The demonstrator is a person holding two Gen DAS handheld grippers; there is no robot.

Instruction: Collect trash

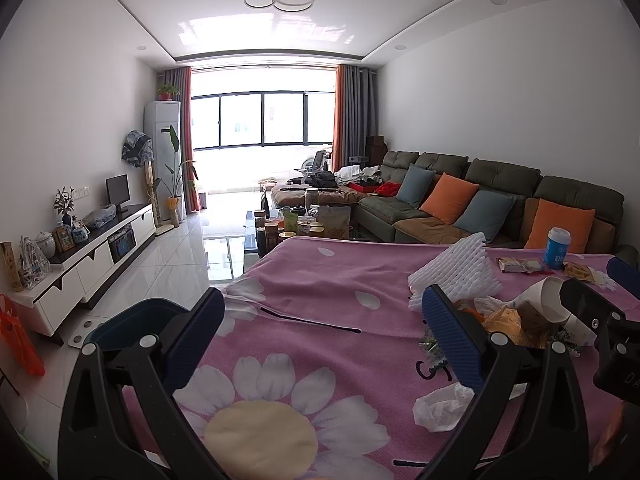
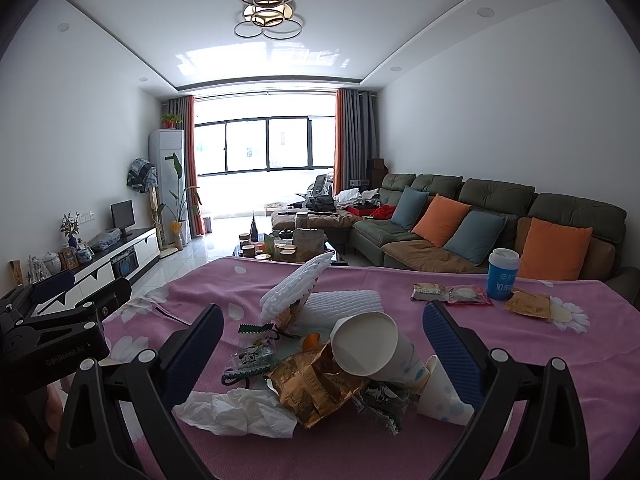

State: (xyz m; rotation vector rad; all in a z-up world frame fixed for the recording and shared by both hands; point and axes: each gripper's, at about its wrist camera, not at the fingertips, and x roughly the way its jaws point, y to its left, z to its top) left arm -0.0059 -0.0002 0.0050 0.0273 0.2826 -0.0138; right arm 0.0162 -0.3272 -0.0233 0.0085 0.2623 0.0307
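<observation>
A pile of trash lies on the pink flowered tablecloth point(image 2: 360, 448): white paper cups point(image 2: 372, 346), a gold crumpled wrapper point(image 2: 308, 388), a crumpled white tissue point(image 2: 240, 406), a green-edged clear wrapper point(image 2: 252, 350) and white foam fruit netting point(image 2: 296, 288). My right gripper point(image 2: 324, 344) is open and empty, its fingers on either side of the pile. My left gripper point(image 1: 320, 324) is open and empty over bare cloth left of the pile; the netting point(image 1: 456, 268), cup point(image 1: 548, 296) and tissue point(image 1: 444, 404) show to its right.
A blue-and-white cup point(image 2: 502, 274) and flat snack packets point(image 2: 452, 293) lie at the table's far right. A dark blue bin point(image 1: 132, 320) stands on the floor left of the table. A sofa point(image 2: 480, 220), a cluttered coffee table point(image 2: 280, 246) and a TV cabinet point(image 1: 100, 252) lie beyond.
</observation>
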